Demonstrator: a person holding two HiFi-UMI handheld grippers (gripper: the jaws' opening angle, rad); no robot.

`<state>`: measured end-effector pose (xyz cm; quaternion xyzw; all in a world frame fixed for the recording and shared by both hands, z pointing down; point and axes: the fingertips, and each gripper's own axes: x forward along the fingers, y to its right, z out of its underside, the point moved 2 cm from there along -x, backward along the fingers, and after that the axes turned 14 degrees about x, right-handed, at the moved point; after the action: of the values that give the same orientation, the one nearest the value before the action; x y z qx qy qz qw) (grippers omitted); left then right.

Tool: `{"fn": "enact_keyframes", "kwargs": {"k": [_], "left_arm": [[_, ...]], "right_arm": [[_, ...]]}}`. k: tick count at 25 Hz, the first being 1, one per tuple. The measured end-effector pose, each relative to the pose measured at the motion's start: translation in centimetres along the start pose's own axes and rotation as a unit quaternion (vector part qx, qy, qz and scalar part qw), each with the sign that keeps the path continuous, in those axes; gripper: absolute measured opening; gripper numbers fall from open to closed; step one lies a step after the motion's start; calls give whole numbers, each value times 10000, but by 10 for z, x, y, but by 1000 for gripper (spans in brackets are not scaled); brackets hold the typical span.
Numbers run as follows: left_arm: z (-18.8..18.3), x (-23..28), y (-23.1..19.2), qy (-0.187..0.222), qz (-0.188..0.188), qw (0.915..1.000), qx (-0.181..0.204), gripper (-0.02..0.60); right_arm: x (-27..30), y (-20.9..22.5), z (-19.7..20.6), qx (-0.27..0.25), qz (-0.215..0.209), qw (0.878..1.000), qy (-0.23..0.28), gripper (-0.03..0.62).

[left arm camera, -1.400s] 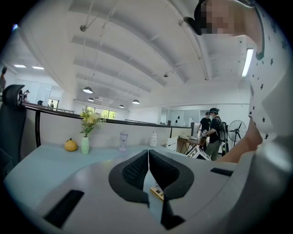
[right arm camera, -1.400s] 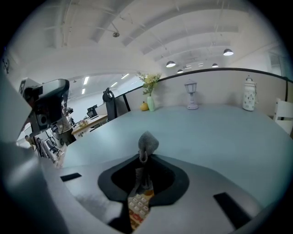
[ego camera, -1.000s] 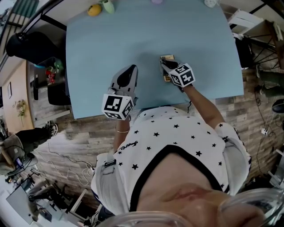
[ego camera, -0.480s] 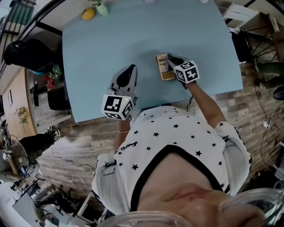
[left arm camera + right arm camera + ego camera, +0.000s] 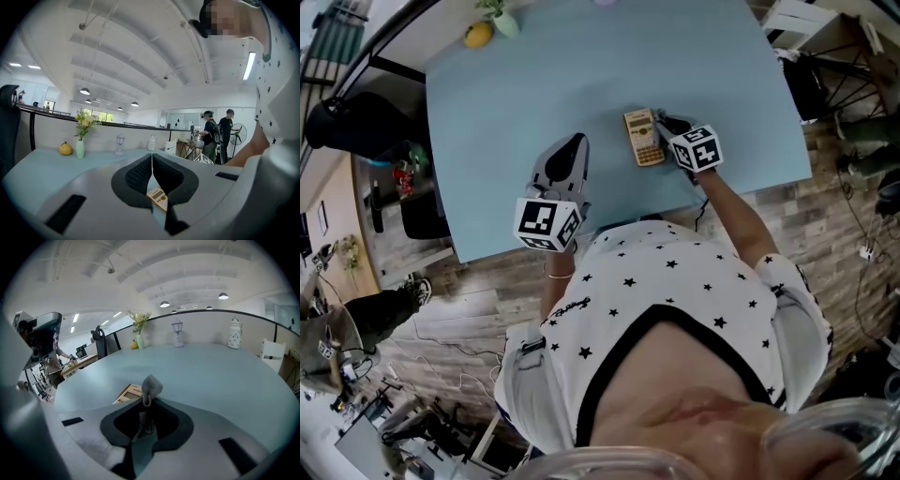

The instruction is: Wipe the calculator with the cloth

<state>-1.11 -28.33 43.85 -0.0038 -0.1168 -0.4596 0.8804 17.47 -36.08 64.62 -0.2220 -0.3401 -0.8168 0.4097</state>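
Note:
A tan calculator (image 5: 643, 137) lies flat on the light blue table (image 5: 516, 94), near its front edge. My right gripper (image 5: 667, 126) sits just to the calculator's right, shut on a small grey cloth (image 5: 151, 386) that sticks up between its fingertips. In the right gripper view, the calculator (image 5: 129, 393) shows just left of the cloth. My left gripper (image 5: 573, 146) rests further left on the table, shut with nothing in it. Through the gap under its jaws, the left gripper view shows the calculator (image 5: 158, 197).
A yellow fruit (image 5: 477, 35) and a pale green vase (image 5: 504, 21) stand at the table's far left corner. A small lamp (image 5: 177, 338) and a white jar (image 5: 234, 333) stand along the far edge. Two people (image 5: 216, 133) stand beyond the table.
My right gripper with the cloth has slid off the calculator to its right side, so the whole calculator now shows. The left gripper has stayed put.

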Motion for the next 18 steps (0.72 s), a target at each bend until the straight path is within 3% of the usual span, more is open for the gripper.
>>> {"fn": "enact_keyframes", "kwargs": {"k": [4, 10, 18], "left_arm": [[-1, -3, 2, 10, -40, 10000, 2, 31], [0, -10, 3, -21, -88, 10000, -7, 31], [3, -20, 5, -18, -138, 9999, -21, 31]], "right_arm": [[-5, -5, -6, -5, -58, 9999, 103, 51], [-8, -41, -12, -73, -500, 9984, 259, 51], [-4, -81, 13, -209, -909, 9956, 14, 51]]}}
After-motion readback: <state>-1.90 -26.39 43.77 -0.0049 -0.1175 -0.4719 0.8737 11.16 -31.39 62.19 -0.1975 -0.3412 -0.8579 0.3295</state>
